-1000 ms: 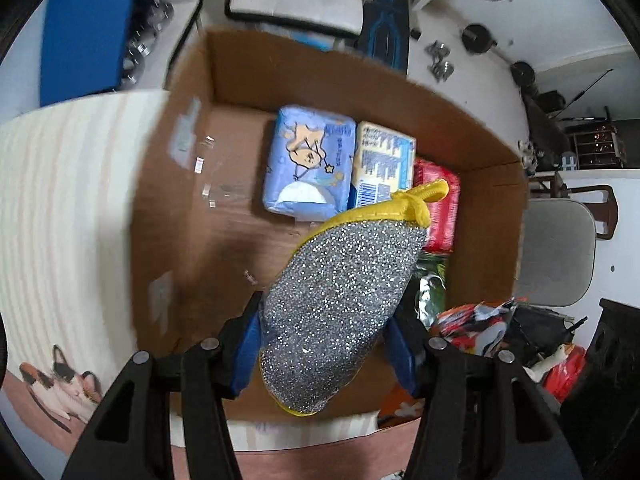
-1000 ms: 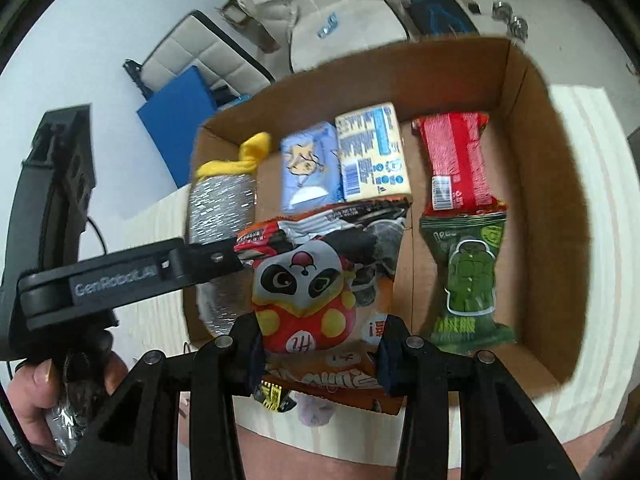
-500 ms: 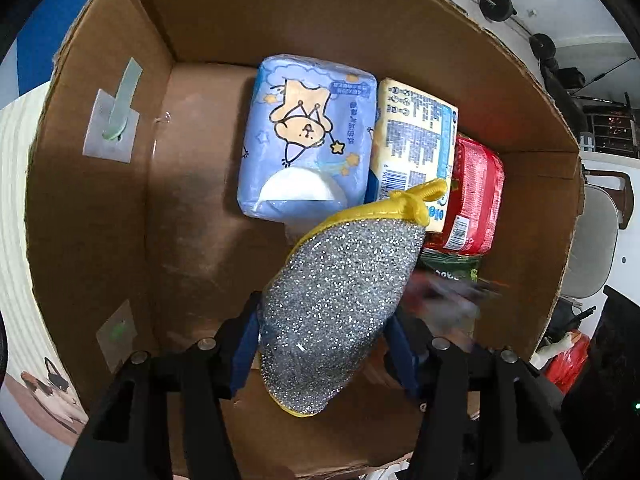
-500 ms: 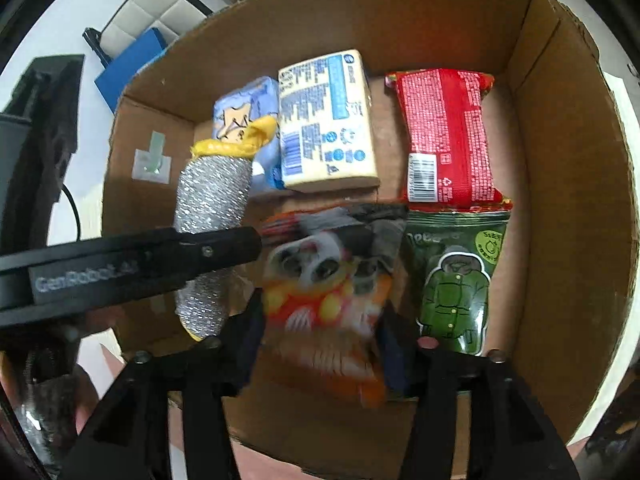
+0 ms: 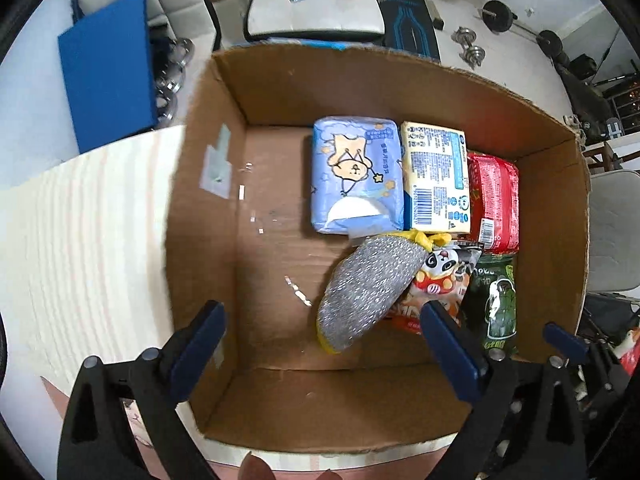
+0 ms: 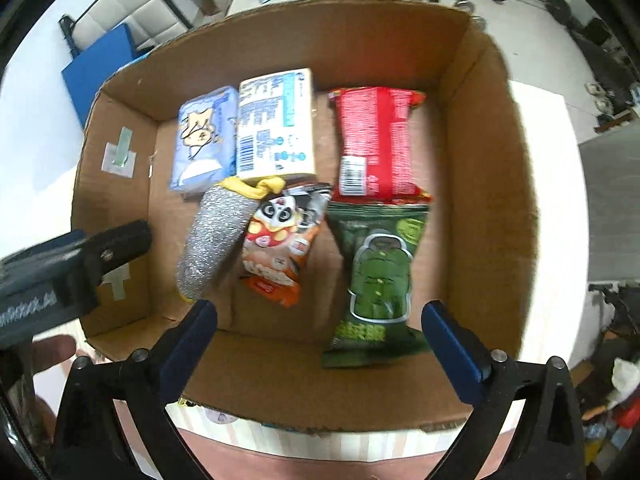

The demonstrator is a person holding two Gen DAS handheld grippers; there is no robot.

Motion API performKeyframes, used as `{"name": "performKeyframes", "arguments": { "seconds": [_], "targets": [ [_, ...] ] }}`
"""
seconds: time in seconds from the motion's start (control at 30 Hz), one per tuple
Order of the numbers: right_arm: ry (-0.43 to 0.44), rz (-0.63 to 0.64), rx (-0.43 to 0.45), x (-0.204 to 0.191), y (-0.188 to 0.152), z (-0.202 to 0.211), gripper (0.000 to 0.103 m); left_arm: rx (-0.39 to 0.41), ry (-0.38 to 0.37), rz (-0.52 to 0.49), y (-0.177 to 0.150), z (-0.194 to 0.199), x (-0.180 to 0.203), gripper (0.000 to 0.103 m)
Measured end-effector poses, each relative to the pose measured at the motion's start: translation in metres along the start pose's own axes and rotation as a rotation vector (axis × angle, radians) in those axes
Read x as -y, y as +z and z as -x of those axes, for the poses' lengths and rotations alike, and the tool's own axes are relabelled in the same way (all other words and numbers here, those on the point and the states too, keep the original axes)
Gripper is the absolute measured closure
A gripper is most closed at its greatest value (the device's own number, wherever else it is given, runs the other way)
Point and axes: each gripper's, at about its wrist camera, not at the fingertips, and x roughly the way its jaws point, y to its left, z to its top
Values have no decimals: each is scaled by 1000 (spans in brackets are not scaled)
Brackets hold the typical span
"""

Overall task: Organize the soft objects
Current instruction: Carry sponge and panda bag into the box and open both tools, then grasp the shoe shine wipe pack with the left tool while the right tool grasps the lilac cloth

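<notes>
left tool (image 5: 320,344) just opened wide, silver scrubber (image 5: 368,288) dropped in box (image 5: 360,84) | right tool (image 6: 316,340) wide, panda packet (image 6: 280,240) released | right view alone shows whole green packet (image 6: 378,276)

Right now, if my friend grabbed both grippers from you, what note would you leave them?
Left gripper: open, jaws just opened, nothing between them. Right gripper: same, open and empty.
All in the cardboard box: silver scrubber leaning on the panda snack bag, green bag, red pack, blue tissue pack, yellow pack.
Done: scrubber and panda bag dropped in.
Left: nothing loose in view; maybe lay the scrubber flat.
</notes>
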Motion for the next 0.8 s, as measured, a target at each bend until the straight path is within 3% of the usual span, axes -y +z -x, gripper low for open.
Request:
{"name": "performKeyframes", "arguments": {
  "seconds": [0.23,0.8],
  "targets": [
    [-57,-33,81,0,-27,49,0,120,53,-27,-34,41,-2,3],
    [-106,17,315,-19,-109,150,0,379,64,-49,-119,135,3,3]
  ]
}}
